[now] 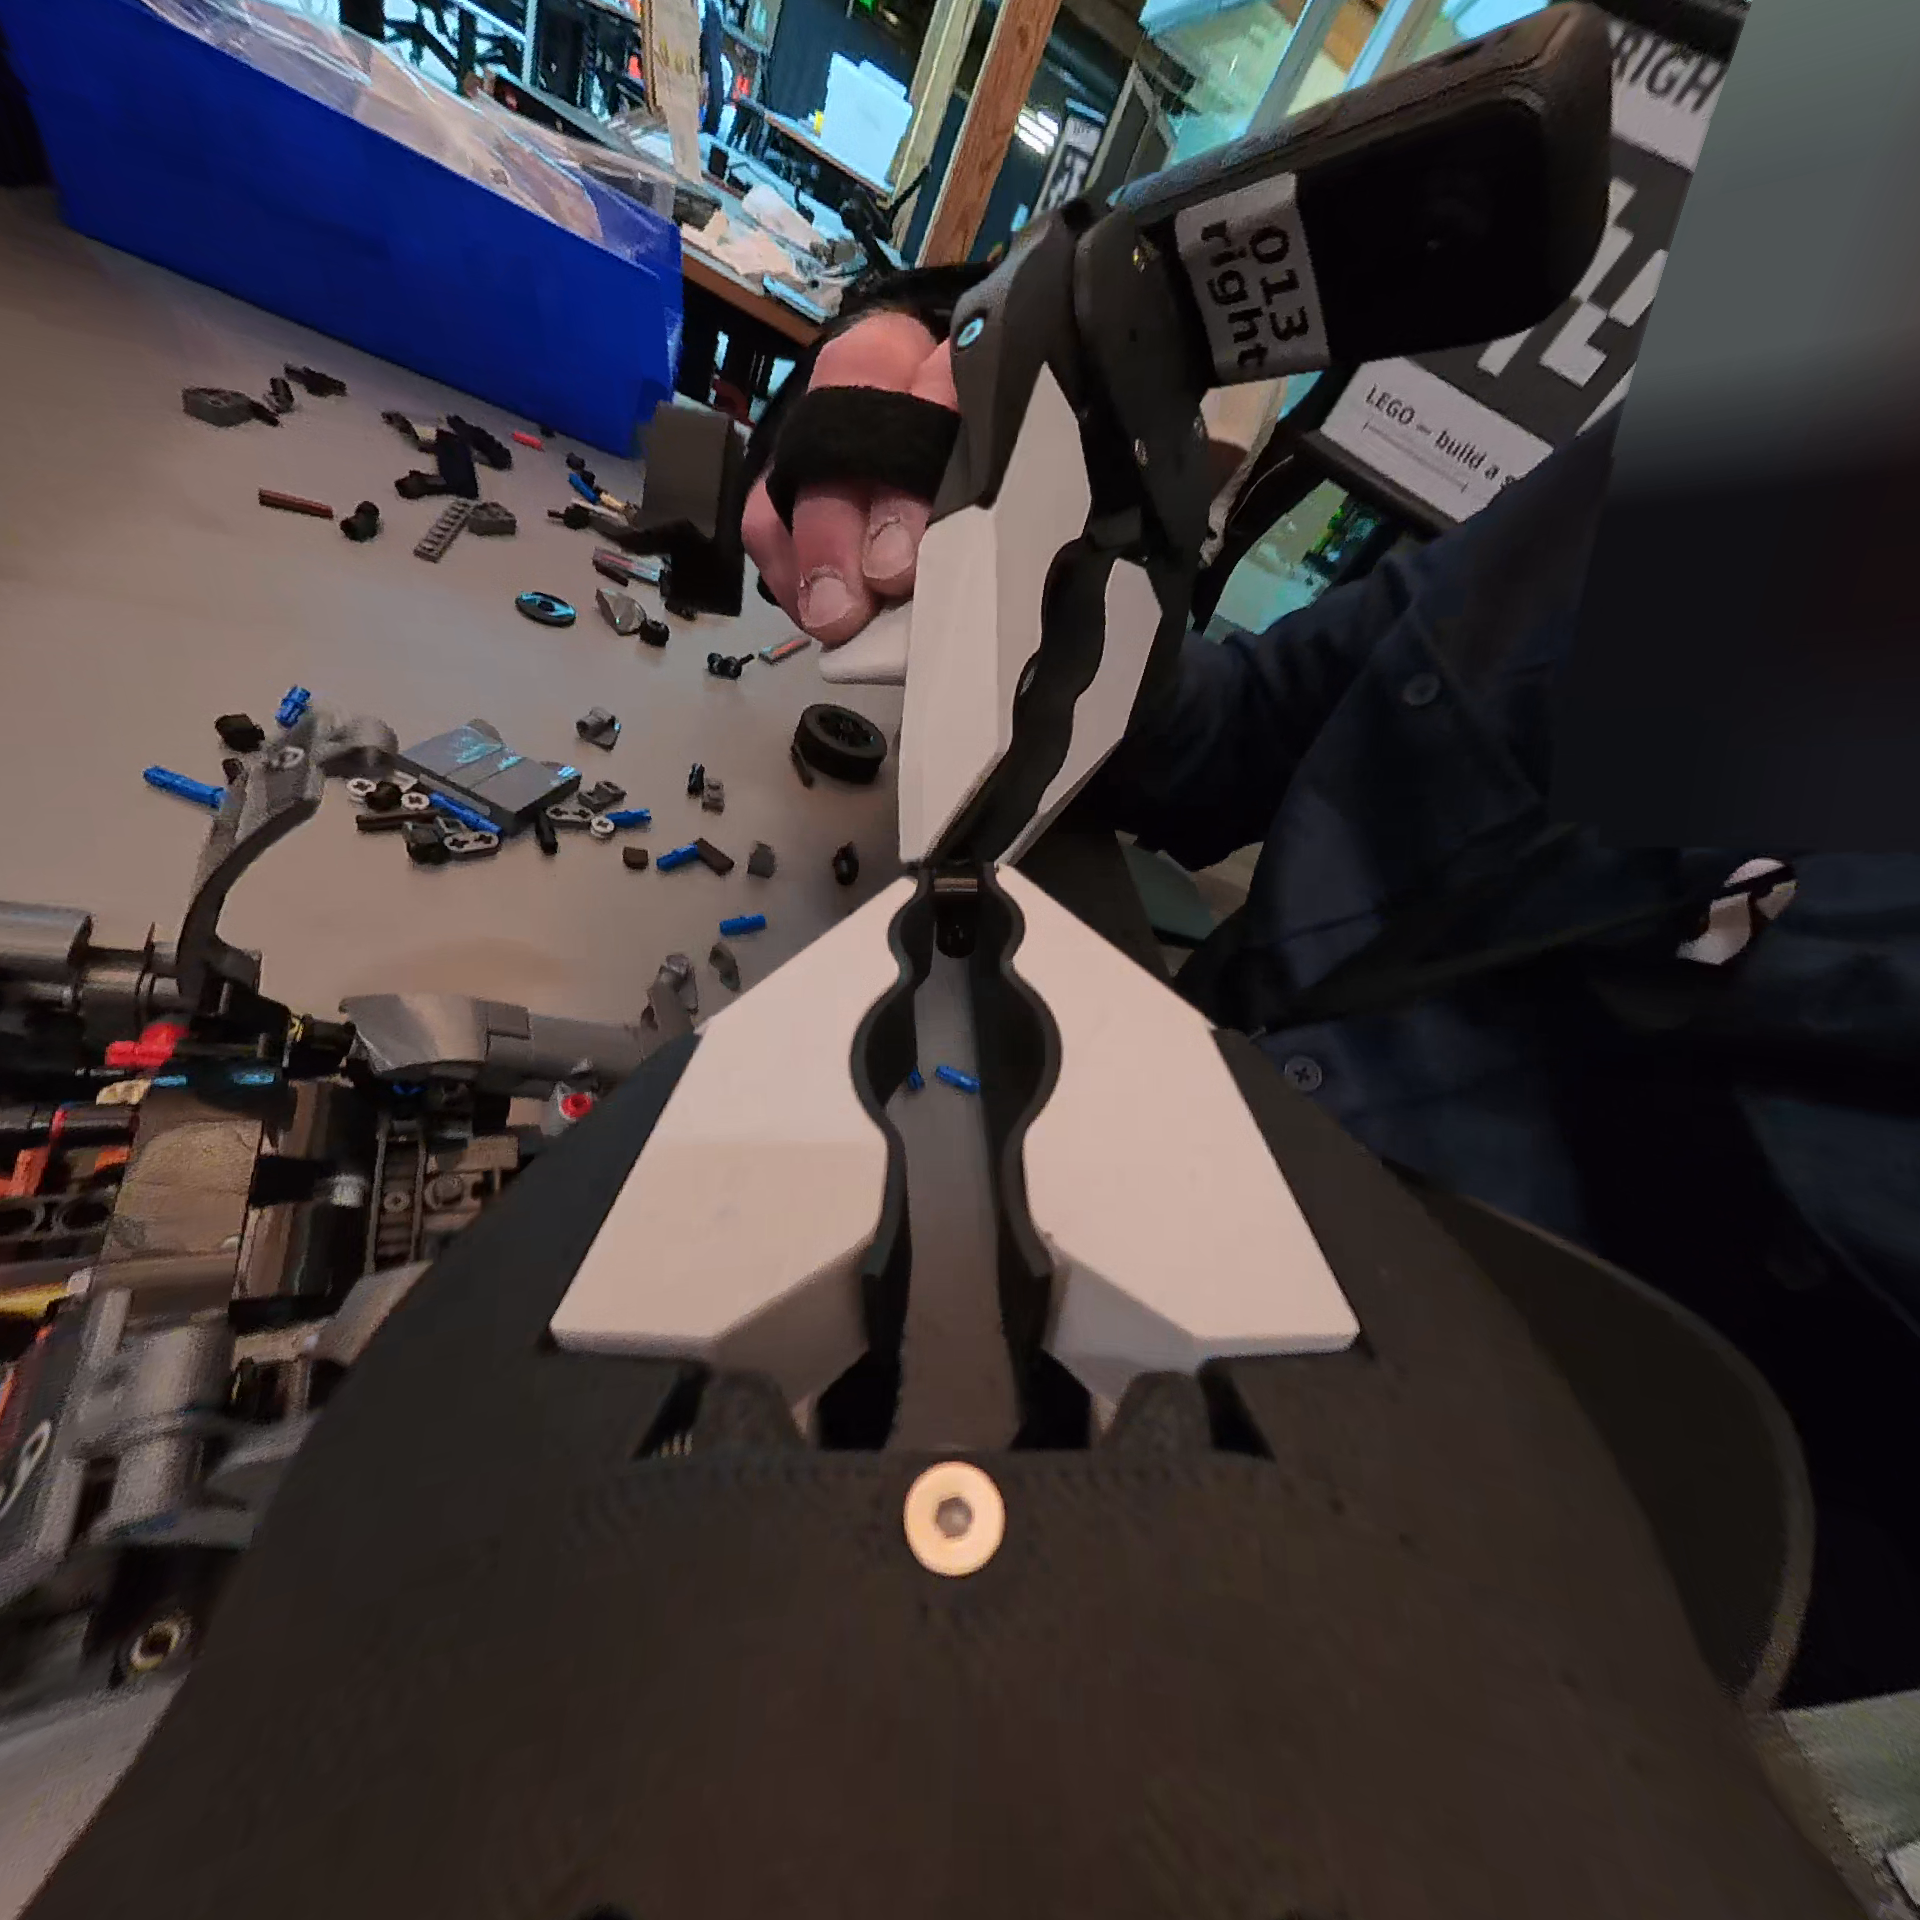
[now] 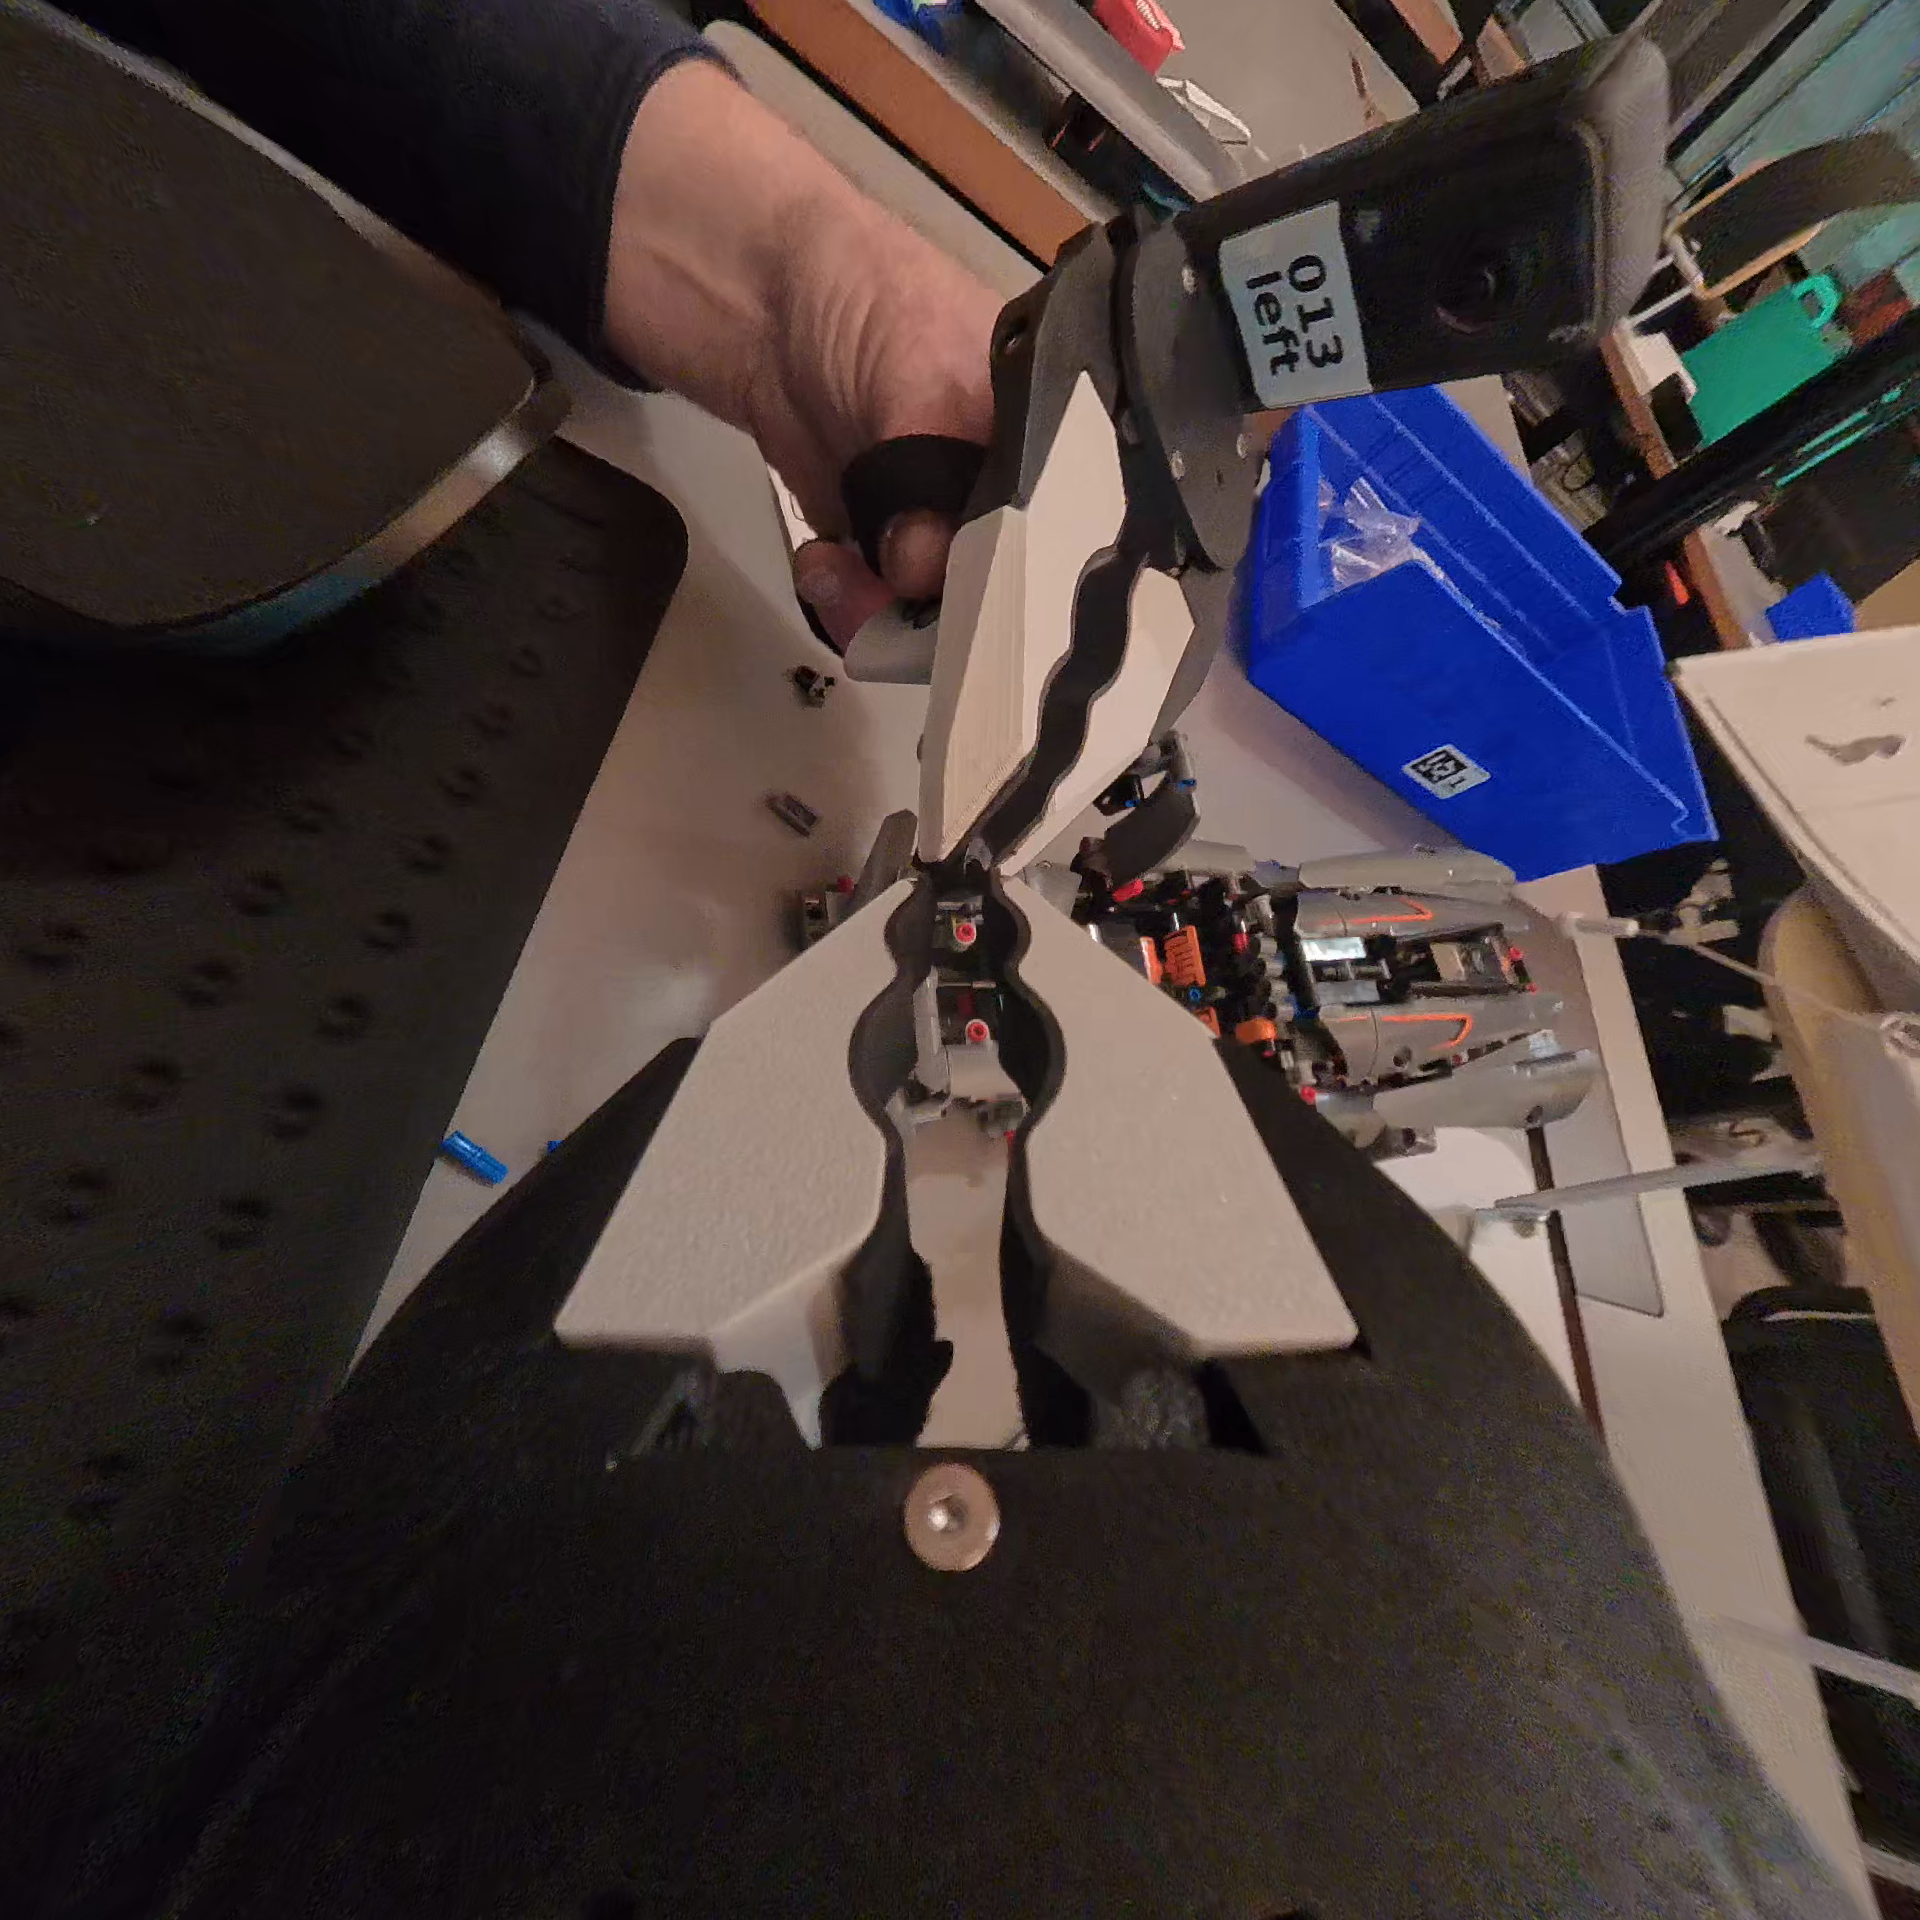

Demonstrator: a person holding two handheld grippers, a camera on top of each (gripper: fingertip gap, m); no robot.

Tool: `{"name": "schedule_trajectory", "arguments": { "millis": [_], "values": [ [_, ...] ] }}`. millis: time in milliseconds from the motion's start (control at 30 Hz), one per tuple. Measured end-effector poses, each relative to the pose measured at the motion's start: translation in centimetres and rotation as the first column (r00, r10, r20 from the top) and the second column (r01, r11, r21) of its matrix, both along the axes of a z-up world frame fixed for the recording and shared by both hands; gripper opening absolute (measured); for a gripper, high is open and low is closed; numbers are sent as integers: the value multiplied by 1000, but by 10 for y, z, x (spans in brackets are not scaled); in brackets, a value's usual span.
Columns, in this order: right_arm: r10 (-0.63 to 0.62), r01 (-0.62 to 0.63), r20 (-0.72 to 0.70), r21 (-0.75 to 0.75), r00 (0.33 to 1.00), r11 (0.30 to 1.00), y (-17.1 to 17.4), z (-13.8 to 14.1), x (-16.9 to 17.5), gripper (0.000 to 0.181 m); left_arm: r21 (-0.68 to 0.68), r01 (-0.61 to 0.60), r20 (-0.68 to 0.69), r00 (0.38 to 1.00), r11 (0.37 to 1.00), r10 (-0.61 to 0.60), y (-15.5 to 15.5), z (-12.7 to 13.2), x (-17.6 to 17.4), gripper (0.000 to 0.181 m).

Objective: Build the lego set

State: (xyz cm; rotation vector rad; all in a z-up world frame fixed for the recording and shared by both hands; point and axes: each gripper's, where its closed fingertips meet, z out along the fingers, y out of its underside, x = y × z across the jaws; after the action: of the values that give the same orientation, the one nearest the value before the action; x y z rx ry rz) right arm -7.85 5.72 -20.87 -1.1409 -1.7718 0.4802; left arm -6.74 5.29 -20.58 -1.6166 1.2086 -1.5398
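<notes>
A small black plastic piece (image 1: 954,889) is pinched tip to tip by the left gripper (image 1: 954,883) and right gripper (image 2: 948,883), both narrowed; its shape cannot be made out. The grey-and-orange brick-built car model (image 2: 1382,987) lies on the white table (image 2: 665,935), partly hidden.

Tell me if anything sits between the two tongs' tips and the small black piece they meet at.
Nothing visible does. The left tongs and right tongs meet tip to tip on the small black piece, held above the table. Which tongs actually grips it is unclear.

Small dark piece (image 1: 954,885) between meeting fingers (image 1: 790,1122), too tiny to identify
</notes>
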Motion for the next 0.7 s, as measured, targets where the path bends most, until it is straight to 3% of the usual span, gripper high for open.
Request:
{"name": "schedule_trajectory", "arguments": {
  "millis": [267,700],
  "values": [
    [-33,33,-1,-194,999,981,7,-5,18,7,51,-42,-37,998,998,43,10,-8,5,14],
    [-40,29,-69,-151,997,988,12,3,17,6,60,-60,21,998,996,59,9,1,11,5]
  ]
}}
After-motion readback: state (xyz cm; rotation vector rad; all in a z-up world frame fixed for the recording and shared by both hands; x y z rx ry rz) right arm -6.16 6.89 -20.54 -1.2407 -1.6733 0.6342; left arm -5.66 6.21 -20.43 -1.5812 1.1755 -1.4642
